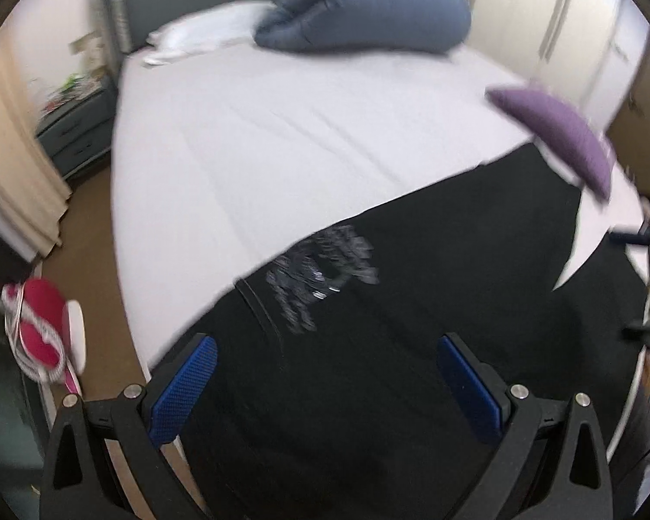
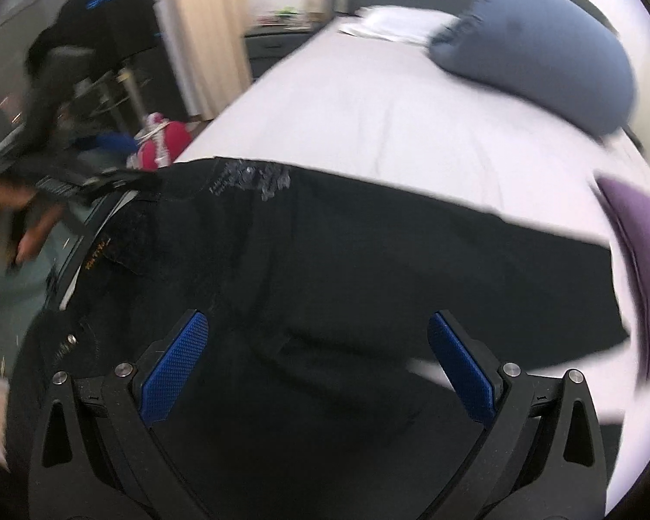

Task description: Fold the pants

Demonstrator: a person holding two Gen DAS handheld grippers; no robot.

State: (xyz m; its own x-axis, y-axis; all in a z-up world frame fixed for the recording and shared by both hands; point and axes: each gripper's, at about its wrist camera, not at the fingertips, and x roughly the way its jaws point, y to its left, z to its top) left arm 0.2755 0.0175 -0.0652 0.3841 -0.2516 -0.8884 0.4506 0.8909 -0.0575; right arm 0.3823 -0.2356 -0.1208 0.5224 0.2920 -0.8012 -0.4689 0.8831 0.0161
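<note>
Black pants (image 1: 411,303) with a grey print lie spread across the near end of the white bed (image 1: 281,138). In the left wrist view my left gripper (image 1: 325,346) is open and empty, its blue pads (image 1: 182,390) wide apart just above the pants near the bed's left edge. In the right wrist view the pants (image 2: 368,260) stretch across the bed (image 2: 390,121), waistband to the left. My right gripper (image 2: 316,325) is open and empty above the pants. The left gripper (image 2: 82,182) shows blurred at the far left.
A dark blue pillow (image 1: 368,4) and white pillow (image 1: 203,30) lie at the headboard. A purple cushion (image 1: 563,130) sits at the bed's right edge. A nightstand (image 1: 73,130) and a red item (image 1: 43,325) are on the floor to the left.
</note>
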